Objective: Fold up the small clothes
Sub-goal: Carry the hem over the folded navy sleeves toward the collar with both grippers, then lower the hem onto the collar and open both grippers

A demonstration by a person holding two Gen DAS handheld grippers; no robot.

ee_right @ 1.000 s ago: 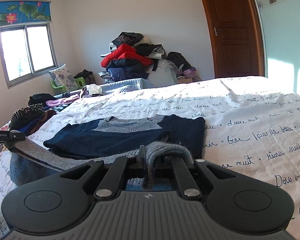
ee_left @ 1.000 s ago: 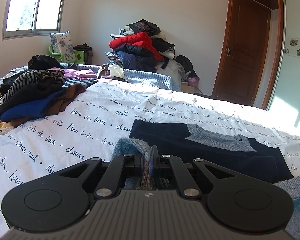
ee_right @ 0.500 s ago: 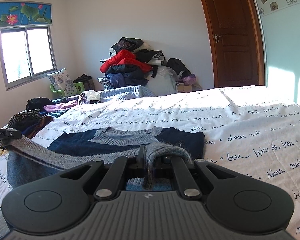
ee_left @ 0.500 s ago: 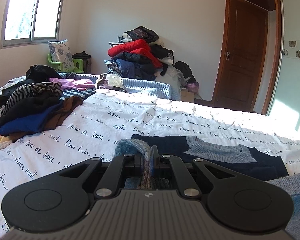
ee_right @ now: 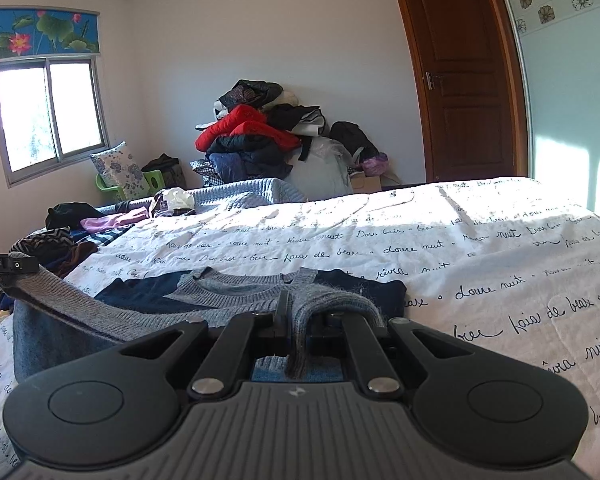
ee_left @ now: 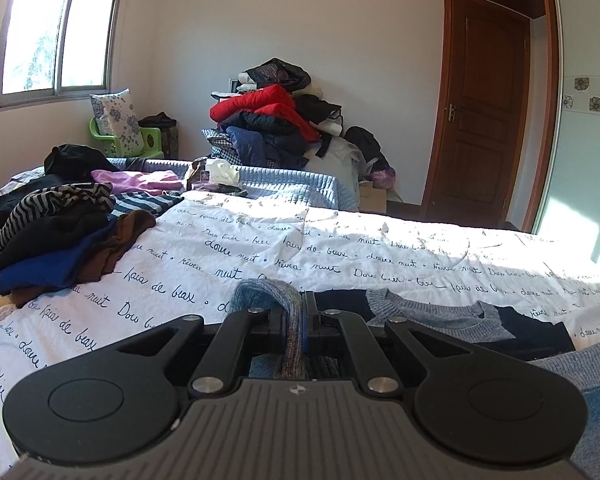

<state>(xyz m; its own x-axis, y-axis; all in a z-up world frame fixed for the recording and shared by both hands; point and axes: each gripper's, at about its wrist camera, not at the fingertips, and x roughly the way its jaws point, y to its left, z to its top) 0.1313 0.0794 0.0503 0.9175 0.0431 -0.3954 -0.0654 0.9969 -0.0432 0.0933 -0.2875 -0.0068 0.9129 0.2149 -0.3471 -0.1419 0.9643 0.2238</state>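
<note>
Between both grippers' pinching fingers (ee_left: 286, 320) (ee_right: 283, 314), the sweater's (ee_right: 228, 292) grey hem hangs lifted

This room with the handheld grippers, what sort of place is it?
A bedroom in a home, most likely: a bed under a white quilt printed with dark handwriting, a tall heap of coats and clothes against the far wall, and a brown wooden door.

Two wrist cameras look low across the bed (ee_left: 260, 248), each over its own gripper filling the lower frame. Both face the far wall, sharing the clothes heap (ee_left: 276, 116) at centre, window (ee_right: 48, 116) upper left, door (ee_right: 460, 80) right.
</note>
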